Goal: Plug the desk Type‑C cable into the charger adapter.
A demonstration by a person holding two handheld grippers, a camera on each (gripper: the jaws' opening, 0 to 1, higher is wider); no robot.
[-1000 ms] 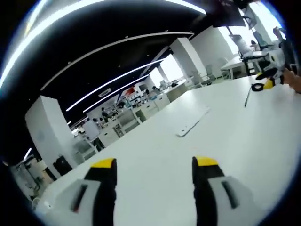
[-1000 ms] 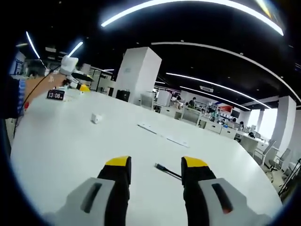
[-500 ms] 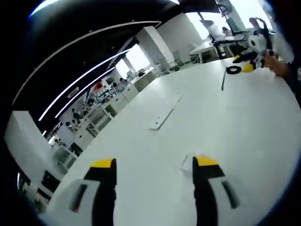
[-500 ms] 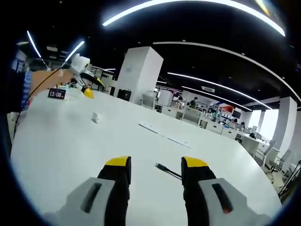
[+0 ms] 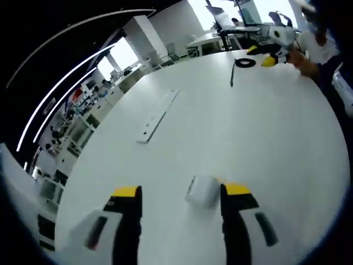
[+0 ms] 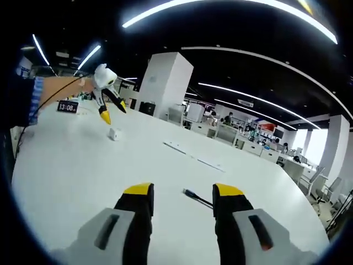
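A small white charger adapter [image 5: 199,190] lies on the white table [image 5: 265,138] between my left gripper's [image 5: 182,191] open jaws, close to the right jaw. In the right gripper view the same adapter [image 6: 115,133] sits far left, with the left gripper [image 6: 112,112] tilted down just above it in a person's hand. The black Type-C cable plug [image 6: 196,197] lies on the table between the open jaws of my right gripper [image 6: 183,190], a little beyond them. In the left gripper view the cable [image 5: 240,63] coils at the far end beside the right gripper [image 5: 266,55].
A long white strip [image 5: 157,116] lies flat mid-table, also seen as the strip [image 6: 193,157] beyond the plug. A digital clock [image 6: 67,106] stands at the far left. A sleeve and hand [image 5: 311,55] reach in at top right. Office desks and a pillar [image 6: 162,88] stand behind the table.
The left gripper has dropped and tipped toward the table, bringing the adapter in between its jaws. In the right gripper view it swung down over the adapter; the right gripper barely moved.
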